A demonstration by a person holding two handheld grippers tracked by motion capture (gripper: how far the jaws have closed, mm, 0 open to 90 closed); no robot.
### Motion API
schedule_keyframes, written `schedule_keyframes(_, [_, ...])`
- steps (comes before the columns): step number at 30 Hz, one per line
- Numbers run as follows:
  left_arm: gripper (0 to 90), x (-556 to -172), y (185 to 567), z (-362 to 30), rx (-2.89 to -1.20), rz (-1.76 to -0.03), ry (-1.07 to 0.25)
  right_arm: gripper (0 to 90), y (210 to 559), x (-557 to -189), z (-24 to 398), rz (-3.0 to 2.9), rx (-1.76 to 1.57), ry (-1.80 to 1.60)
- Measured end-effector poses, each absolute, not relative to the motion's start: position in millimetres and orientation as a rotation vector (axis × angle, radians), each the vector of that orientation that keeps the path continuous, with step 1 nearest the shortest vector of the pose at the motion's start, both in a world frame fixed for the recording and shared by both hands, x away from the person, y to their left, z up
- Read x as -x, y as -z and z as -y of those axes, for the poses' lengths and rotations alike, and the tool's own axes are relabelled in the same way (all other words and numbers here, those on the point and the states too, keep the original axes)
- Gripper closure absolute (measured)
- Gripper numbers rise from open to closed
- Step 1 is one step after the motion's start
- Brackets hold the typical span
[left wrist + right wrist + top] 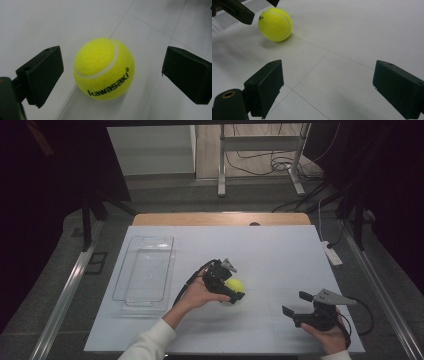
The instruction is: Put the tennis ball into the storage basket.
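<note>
A yellow tennis ball (234, 285) printed "kawasaki" rests on the white table (260, 250), a little right of centre. My left gripper (235, 281) straddles it. In the left gripper view the ball (103, 68) sits between the two black jaws with a gap on each side, so my left gripper (112, 75) is open around it. My right gripper (295, 303) is near the front right of the table, open and holding nothing. In the right gripper view the ball (275, 23) lies far off at the upper left, beyond my right gripper (327, 90).
A clear plastic tray (145, 270) stands on the left part of the table, and nothing shows inside it. A small white device (332, 254) lies at the table's right edge. Metal frame legs and cables are on the floor behind.
</note>
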State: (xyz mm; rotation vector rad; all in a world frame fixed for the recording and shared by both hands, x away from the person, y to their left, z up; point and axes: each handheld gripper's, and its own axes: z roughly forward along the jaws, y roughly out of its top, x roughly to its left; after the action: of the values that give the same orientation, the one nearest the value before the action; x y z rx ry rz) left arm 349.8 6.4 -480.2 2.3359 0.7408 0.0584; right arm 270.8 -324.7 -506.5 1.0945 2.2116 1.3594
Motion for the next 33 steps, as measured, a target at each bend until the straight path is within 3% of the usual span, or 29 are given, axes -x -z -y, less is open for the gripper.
schedule_keyframes(15, [4.8,-355,492,0,-2.4,-0.767,-0.054,9.8,507,-271,325,-2.218,-1.09,-1.353])
schedule_keyframes(21, [16.1,-353,494,1,-2.427,-0.755,-0.061,9.9,507,-271,324,-2.218,-1.09,-1.352])
schedule_keyframes(23, [25.0,-353,494,1,-2.43,-0.755,-0.082,9.9,507,-271,325,-2.218,-1.09,-1.352])
schedule_keyframes(33, [26.6,-351,490,-1,-2.426,-0.747,-0.094,9.9,507,-271,325,-2.215,-1.093,-1.35])
